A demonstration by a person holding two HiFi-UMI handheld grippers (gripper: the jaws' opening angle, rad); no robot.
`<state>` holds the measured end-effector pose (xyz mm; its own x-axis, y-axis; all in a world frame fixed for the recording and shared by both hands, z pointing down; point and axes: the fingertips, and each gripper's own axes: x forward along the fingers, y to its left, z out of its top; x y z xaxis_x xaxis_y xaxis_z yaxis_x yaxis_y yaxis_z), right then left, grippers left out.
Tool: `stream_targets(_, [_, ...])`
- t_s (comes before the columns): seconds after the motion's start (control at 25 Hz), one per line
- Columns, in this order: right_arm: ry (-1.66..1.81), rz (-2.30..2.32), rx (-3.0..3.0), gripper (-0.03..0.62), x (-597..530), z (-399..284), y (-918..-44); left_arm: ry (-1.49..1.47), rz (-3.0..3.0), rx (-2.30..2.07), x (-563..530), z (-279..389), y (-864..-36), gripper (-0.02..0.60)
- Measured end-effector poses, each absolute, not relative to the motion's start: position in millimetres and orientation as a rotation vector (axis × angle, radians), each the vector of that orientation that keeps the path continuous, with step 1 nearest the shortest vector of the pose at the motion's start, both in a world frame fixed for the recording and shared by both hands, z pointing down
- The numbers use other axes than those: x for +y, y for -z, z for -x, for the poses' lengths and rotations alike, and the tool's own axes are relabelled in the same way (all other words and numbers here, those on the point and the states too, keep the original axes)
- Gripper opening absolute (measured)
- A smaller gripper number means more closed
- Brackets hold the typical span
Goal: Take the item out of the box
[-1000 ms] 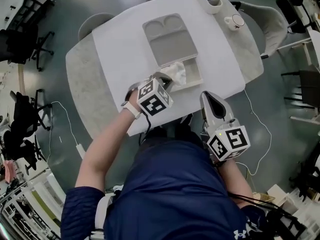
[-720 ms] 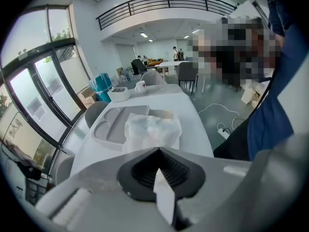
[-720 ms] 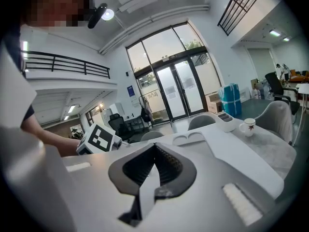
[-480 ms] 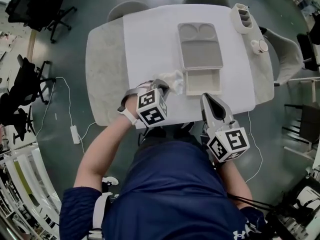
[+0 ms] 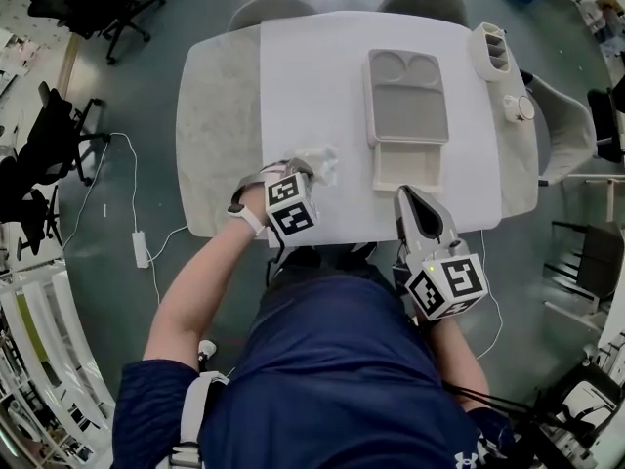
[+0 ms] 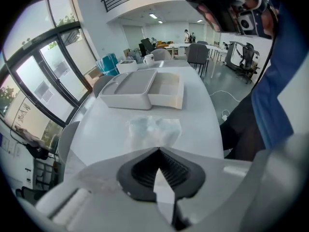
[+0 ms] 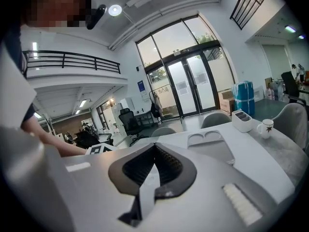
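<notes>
The box (image 5: 407, 101) sits open toward the far right of the bench (image 5: 217, 125), on a white sheet (image 5: 312, 76) that covers the middle of the top. Its grey lid is folded back away from the person, and the shallow tray nearer the person shows nothing inside. The item, a crumpled clear plastic bag (image 5: 317, 161), is out of the box and lies on the sheet to the left of the tray, well apart from it.

The left gripper (image 5: 301, 172) points steeply down just beside the bag. In the left gripper view its jaws are pressed together, with the bag's near edge right at their tips, so it appears to pinch that edge while the rest of the bag rests on the sheet.

The right gripper (image 5: 406, 195) hovers over the bench's near edge, just in front of the tray and pointing almost level. Its jaws are pressed together with nothing between them.

A white compartment caddy (image 5: 491, 49) and a mug (image 5: 518, 107) stand at the bench's far right end
</notes>
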<state>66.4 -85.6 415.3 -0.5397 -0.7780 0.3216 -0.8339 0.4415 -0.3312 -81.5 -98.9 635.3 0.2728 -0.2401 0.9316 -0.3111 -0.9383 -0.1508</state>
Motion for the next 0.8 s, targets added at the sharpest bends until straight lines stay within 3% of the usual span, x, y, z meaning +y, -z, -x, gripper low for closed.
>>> stream_targets(0.8, [-0.729,-1.634,-2.432,0.002,-69.4,-111.4,-423.4,-1.839,-2.299,-0.485,-102.5,101.2,-721.7,0.023])
